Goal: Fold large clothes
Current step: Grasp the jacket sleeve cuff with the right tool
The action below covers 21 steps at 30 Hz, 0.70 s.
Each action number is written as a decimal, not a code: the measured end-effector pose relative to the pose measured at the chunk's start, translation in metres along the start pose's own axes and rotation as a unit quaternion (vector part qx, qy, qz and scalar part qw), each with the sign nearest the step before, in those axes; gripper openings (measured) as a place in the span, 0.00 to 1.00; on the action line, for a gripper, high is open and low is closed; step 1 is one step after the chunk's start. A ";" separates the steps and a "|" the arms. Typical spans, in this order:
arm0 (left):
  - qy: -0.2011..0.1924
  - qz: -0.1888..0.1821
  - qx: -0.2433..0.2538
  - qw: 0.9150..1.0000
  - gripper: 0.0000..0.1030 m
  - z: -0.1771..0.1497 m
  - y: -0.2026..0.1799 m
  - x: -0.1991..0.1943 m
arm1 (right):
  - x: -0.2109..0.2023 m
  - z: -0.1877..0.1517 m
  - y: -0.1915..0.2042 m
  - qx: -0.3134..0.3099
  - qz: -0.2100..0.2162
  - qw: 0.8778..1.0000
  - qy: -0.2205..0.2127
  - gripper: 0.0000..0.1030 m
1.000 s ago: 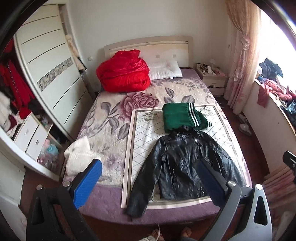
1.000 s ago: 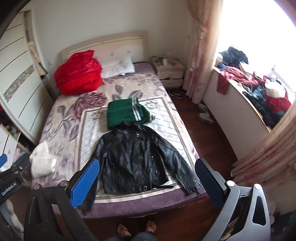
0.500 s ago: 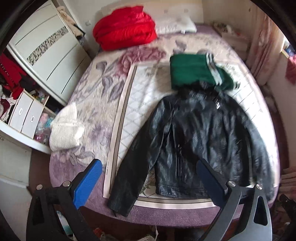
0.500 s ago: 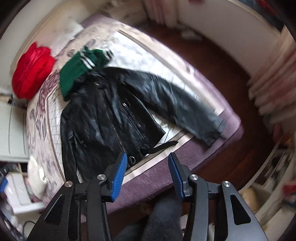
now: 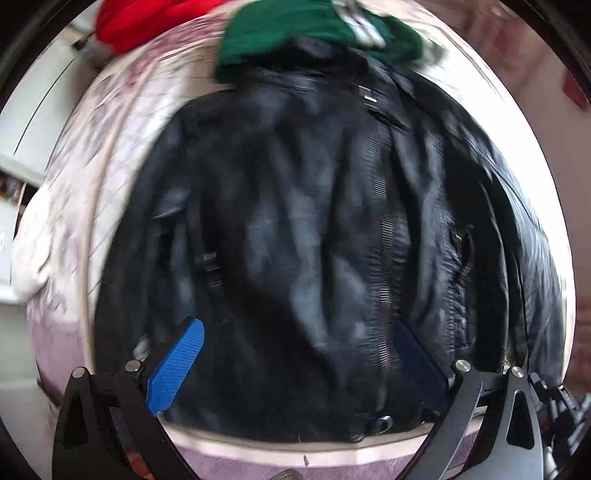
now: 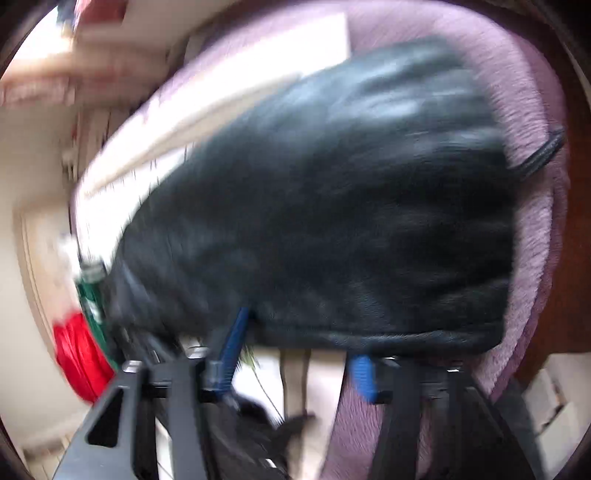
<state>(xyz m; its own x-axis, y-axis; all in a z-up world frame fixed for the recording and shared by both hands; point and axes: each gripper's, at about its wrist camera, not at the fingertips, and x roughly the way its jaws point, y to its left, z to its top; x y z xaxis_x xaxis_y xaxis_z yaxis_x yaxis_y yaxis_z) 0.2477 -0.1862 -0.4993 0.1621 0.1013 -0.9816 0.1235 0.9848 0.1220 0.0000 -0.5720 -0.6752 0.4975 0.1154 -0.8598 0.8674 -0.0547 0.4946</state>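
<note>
The bed [image 5: 66, 306], covered in a purple floral spread with a pale quilted mat on top, fills both views. The black leather jacket [image 5: 314, 229] lies flat on that mat, front up, its zipper running down the middle and its collar toward the headboard. In the right wrist view one jacket sleeve [image 6: 332, 206] stretches across the purple edge of the bed, its cuff toward the bed's corner.

A folded green garment [image 5: 295, 37] with white stripes sits just beyond the jacket's collar, touching it. A red bundle [image 5: 147, 18] lies farther up the bed, and a white knitted piece [image 5: 33, 229] rests at the bed's left edge, well apart from the jacket.

The left tool [image 5: 295, 362] hovers low over the jacket's lower front, its fingers spread wide apart with nothing between them; the bright blue pad [image 5: 177, 365] sits over the jacket's left hem area and the other pad near the zipper's right side. Whether the pads touch the leather cannot be told.

The right tool [image 6: 295, 354] is right at the sleeve's near edge, fingers partly apart. One blue pad [image 6: 232, 339] presses against the sleeve's edge, the other [image 6: 364, 376] sits just below it. Motion blur hides whether the sleeve is gripped.
</note>
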 end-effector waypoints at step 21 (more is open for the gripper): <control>0.039 -0.035 0.052 0.997 1.00 0.014 -0.037 0.000 | -0.027 0.021 -0.029 0.036 0.058 0.994 -0.083 0.33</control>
<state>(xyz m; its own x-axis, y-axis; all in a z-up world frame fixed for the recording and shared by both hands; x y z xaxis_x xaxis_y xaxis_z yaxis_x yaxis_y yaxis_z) 0.2567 -0.2245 -0.5021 0.0724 0.0470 -0.9963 0.2338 0.9703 0.0628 -0.0380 -0.5942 -0.6687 0.5843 -0.0617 -0.8092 0.7993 -0.1292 0.5869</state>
